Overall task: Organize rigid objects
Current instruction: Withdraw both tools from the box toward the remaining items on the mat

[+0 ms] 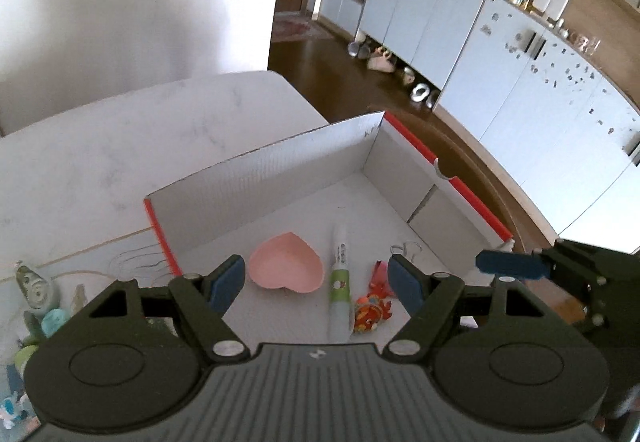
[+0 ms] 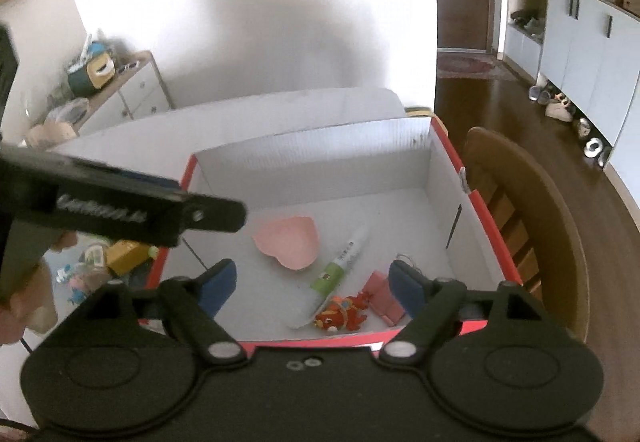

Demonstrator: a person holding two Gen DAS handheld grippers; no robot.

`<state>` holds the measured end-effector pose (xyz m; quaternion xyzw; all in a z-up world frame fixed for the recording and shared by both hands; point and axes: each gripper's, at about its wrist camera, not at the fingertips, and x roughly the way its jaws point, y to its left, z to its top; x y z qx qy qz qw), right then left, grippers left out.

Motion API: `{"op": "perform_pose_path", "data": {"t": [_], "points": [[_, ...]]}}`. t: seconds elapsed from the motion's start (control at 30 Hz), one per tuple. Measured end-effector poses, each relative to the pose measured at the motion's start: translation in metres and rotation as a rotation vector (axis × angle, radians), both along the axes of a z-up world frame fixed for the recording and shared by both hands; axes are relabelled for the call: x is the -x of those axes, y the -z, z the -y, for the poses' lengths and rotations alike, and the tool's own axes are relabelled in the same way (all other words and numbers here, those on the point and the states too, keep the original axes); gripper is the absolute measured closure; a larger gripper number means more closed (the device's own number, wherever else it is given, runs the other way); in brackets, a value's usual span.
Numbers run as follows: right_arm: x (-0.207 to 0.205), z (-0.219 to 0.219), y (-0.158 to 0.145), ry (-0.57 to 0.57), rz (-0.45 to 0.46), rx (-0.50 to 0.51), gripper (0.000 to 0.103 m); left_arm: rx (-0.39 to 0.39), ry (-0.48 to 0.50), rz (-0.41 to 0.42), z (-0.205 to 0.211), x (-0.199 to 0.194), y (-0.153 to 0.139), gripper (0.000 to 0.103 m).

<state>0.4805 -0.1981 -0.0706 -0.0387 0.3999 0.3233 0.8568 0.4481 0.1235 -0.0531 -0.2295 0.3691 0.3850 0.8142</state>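
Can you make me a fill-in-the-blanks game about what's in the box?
1. The pink dish is shaped like a ____.
2. The dish, the pen and the red toy all lie inside the ____.
3. The pen lies between the dish and the ____ toy.
4. Both hand-held grippers, left and right, hold ____.

Missing words: heart; box; red; nothing

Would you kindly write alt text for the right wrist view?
The open right gripper hovers empty above a red-edged cardboard box holding a pink heart-shaped dish, a green-and-white marker, an orange toy and a pink item. The left gripper is at the left.
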Motion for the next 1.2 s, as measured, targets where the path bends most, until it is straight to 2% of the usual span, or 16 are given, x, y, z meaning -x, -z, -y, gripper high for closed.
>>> {"op": "perform_pose_path", "data": {"t": [0.2, 0.33, 0.4, 0.5, 0.97, 1.1, 1.2], "points": [[0.02, 0.0, -0.007, 0.018, 0.029, -0.041, 0.011, -0.054, 0.002, 0.032, 0.021, 0.033, -0.012, 0.025], [0.033, -0.007, -0.013, 0.026, 0.045, -0.061, 0.006, -0.12, 0.004, 0.044, 0.034, 0.056, -0.02, 0.024], [0.04, -0.011, -0.014, 0.033, 0.051, -0.073, 0.003, -0.144, 0.016, 0.05, 0.039, 0.069, -0.025, 0.02], [0.051, -0.02, -0.017, 0.034, 0.061, -0.095, 0.002, -0.182, 0.023, 0.057, 0.049, 0.089, -0.029, 0.019], [0.103, -0.078, -0.025, 0.048, 0.096, -0.136, 0.002, -0.188, 0.03, 0.108, 0.059, 0.179, -0.027, 0.018], [0.116, -0.097, -0.021, 0.045, 0.093, -0.127, 0.002, -0.218, 0.043, 0.102, 0.059, 0.207, -0.026, 0.008], [0.124, -0.112, -0.018, 0.037, 0.087, -0.12, 0.002, -0.233, 0.047, 0.107, 0.059, 0.227, -0.024, 0.005]]}}
